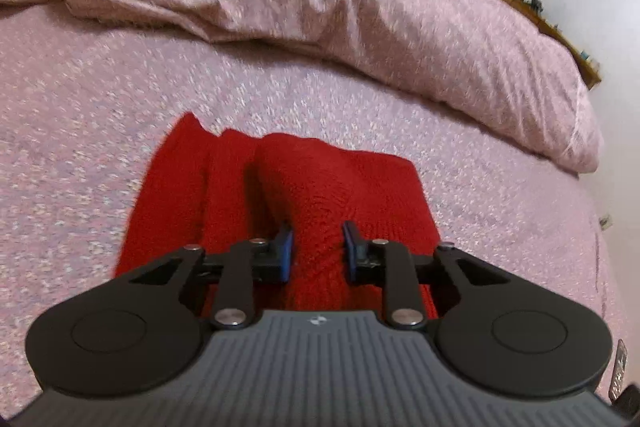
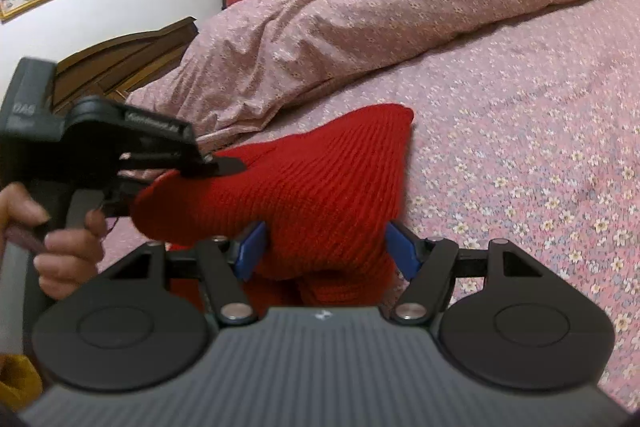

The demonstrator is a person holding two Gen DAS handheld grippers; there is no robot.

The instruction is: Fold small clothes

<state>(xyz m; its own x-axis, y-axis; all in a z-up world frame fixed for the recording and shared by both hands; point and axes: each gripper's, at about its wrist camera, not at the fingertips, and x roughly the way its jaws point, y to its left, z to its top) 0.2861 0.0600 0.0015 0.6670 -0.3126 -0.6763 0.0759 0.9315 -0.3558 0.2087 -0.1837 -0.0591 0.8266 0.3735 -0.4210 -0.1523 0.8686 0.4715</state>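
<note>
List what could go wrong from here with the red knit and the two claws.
1. The left claw pinches only a raised ridge of the red knit; the stretchy fabric may slip out or lift as one layer.
2. The right claw stands open around a thick bunch; closing here might grab several layers and spoil the fold.
3. Both claws work close together, so they could bump.
</note>
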